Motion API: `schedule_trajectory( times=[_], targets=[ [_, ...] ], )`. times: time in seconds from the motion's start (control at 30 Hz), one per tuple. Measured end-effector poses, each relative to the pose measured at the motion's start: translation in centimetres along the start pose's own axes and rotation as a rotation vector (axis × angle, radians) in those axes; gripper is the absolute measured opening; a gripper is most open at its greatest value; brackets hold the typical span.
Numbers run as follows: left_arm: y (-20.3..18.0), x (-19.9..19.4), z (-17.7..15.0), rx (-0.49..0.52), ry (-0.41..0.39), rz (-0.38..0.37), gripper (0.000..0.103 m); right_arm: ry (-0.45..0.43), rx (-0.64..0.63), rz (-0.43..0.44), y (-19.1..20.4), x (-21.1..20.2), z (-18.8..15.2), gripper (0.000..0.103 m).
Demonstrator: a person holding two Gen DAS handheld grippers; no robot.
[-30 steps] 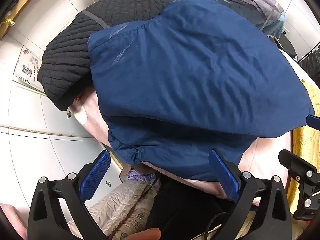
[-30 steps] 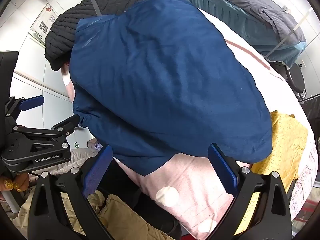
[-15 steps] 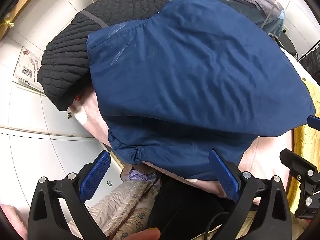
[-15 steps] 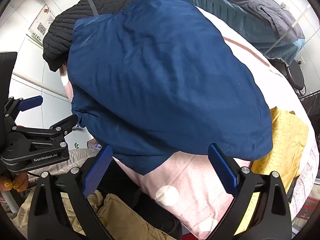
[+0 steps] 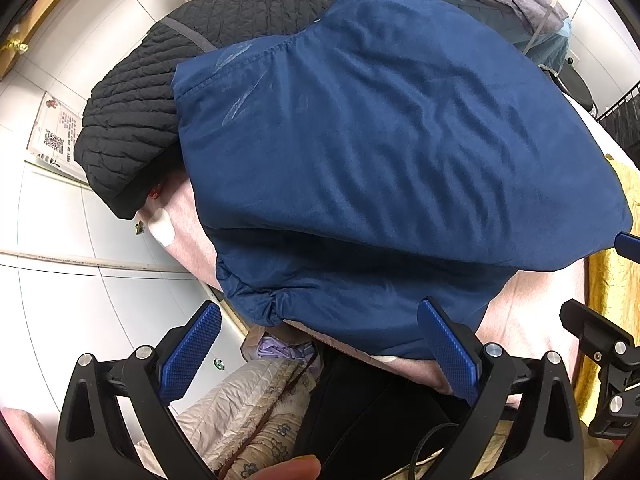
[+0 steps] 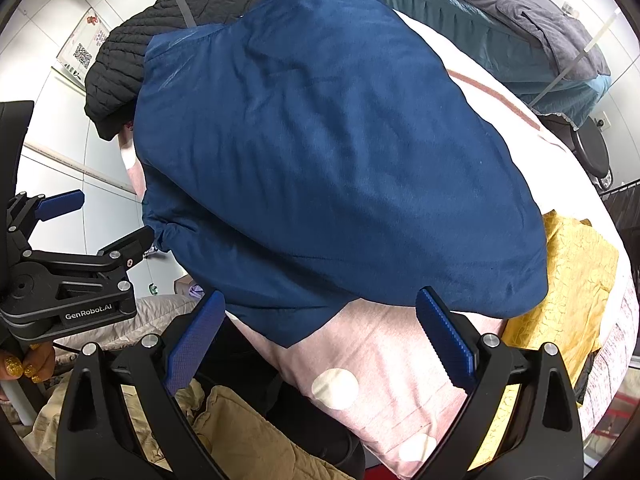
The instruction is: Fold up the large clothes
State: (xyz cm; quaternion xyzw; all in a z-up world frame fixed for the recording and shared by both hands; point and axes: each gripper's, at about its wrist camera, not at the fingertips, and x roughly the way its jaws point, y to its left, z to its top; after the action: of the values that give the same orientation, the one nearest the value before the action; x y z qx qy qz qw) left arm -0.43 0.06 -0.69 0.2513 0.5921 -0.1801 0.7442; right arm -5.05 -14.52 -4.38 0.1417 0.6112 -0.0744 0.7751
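Item: blue garment (image 5: 380, 152), dark navy, soft-wrinkled, folded into a broad rounded panel with a lower layer showing beneath its near edge and a gathered cuff or hem at 7 o'clock. It lies on a pink bedspread (image 6: 380, 360) with pale dots, filling the centre of both wrist views.

Adjacent: black quilted jacket (image 5: 132, 120) at 10 o'clock, partly under the blue fabric; yellow patterned cloth (image 6: 576, 272) at 3 o'clock, right wrist view.

Left gripper (image 5: 318, 354): hovers near the hem at 6 o'clock, blue pads spread wide, nothing between them.

Right gripper (image 6: 320, 340): poised over the near right edge, likewise spread wide and empty.

Writing: "GenRobot.AI" on the left gripper's body, right wrist view. Wall notice (image 5: 54, 136) at 9 o'clock carries a QR code; text unreadable.
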Motion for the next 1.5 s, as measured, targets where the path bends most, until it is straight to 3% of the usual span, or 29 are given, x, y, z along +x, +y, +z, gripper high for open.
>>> schedule_trajectory(
  times=[1.5],
  targets=[
    [-0.47, 0.54, -0.28, 0.010, 0.027, 0.006, 0.097, 0.006, 0.007, 0.001, -0.14, 0.14, -0.22, 0.095]
  ],
)
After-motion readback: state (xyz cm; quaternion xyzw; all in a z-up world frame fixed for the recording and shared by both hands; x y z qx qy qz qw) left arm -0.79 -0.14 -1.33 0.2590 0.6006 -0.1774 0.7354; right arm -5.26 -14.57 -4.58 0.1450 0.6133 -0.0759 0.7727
